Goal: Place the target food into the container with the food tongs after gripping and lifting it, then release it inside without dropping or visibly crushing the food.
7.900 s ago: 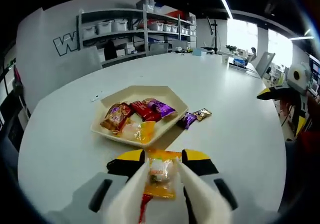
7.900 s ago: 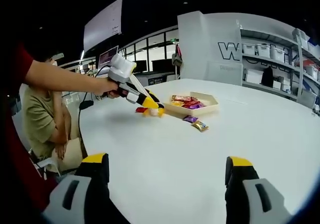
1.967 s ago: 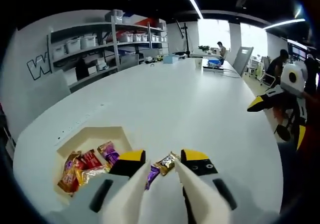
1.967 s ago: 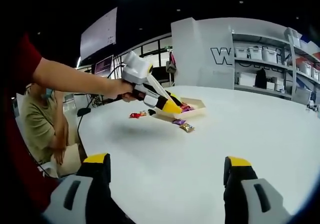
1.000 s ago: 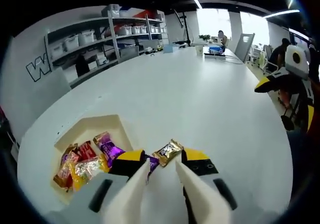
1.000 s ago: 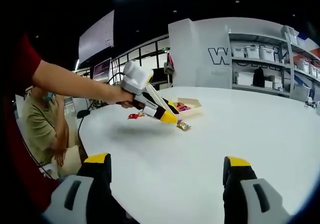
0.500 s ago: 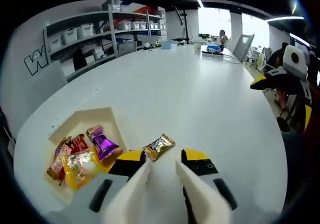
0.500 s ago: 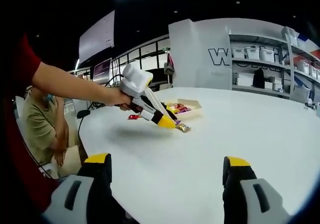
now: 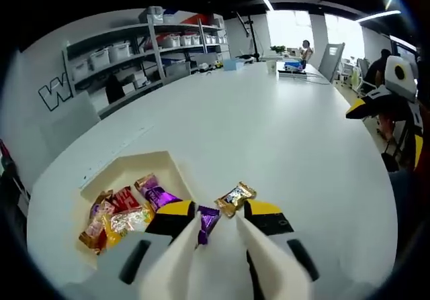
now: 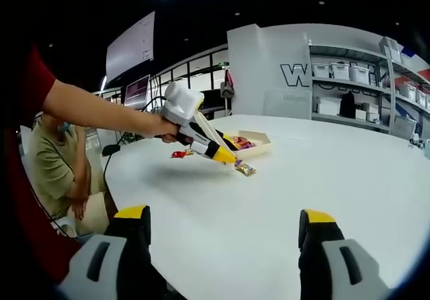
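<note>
In the left gripper view, a beige tray (image 9: pixel 127 171) sits on the white desk (image 9: pixel 269 125) at about 9 o'clock from the left gripper (image 9: pixel 216 225). It holds several wrapped snacks (image 9: pixel 121 209): red, orange and a purple one nearest the fingers. The tray's near corner is hidden behind the left finger. The tongs (image 9: pixel 201 253) run up between the fingers, which are pressed onto them. At the tong tips sits a small purple candy (image 9: pixel 207 218); whether it is pinched or just lies on the desk is hard to tell. Just beside it, at 1 o'clock, a gold candy (image 9: pixel 236 198) lies on the desk outside the tray. At the far right edge the right gripper (image 9: pixel 396 122) is cut off by the frame.

In the right gripper view, a person's hand (image 10: pixel 163 127) holds the left gripper (image 10: pixel 218 154) slanting down to the desk (image 10: pixel 269 206), its tip just beside the gold candy (image 10: pixel 245 170). The tray (image 10: pixel 250 143) lies behind, partly hidden. A small red wrapper (image 10: pixel 179 154) lies at 9 o'clock of the tip. The right gripper (image 10: pixel 225 236) has its fingers wide apart, holding nothing.
</note>
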Demonstrator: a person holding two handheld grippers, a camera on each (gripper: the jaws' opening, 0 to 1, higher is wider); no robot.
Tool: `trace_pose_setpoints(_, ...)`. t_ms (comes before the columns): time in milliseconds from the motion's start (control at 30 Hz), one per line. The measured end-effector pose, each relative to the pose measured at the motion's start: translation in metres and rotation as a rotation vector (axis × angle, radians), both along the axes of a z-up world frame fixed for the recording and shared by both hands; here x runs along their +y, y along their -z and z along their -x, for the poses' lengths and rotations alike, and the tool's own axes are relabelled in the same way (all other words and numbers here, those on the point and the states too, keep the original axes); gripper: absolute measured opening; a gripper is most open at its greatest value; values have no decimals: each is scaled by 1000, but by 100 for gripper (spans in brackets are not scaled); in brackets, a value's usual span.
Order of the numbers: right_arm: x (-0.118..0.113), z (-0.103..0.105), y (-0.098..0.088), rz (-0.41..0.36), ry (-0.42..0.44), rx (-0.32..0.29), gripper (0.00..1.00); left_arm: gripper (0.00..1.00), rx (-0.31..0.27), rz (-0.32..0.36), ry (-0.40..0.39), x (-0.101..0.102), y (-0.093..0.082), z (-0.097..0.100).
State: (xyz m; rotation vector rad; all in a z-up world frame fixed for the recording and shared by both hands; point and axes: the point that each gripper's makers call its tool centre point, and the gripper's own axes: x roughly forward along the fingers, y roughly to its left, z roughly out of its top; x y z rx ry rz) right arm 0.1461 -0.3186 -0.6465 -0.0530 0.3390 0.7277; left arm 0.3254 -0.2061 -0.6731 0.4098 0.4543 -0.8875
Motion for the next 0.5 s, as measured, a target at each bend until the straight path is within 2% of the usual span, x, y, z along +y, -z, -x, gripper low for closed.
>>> trace_pose_setpoints(267,4,1,1,9,-11,0,90,28,-2,6,-3,0,1,1)
trace_pose_setpoints(433,1,0,0,6,-4,-4,90,28,-88,-51,39,-2,0,6)
trace_pose_setpoints(467,1,0,0,8,-4,-4,90,28,-60,-35,29,-3,1,9)
trace_pose_setpoints(500,0,1,0,8,-4,-4,90,28,-56,-34,29,-3,1,9)
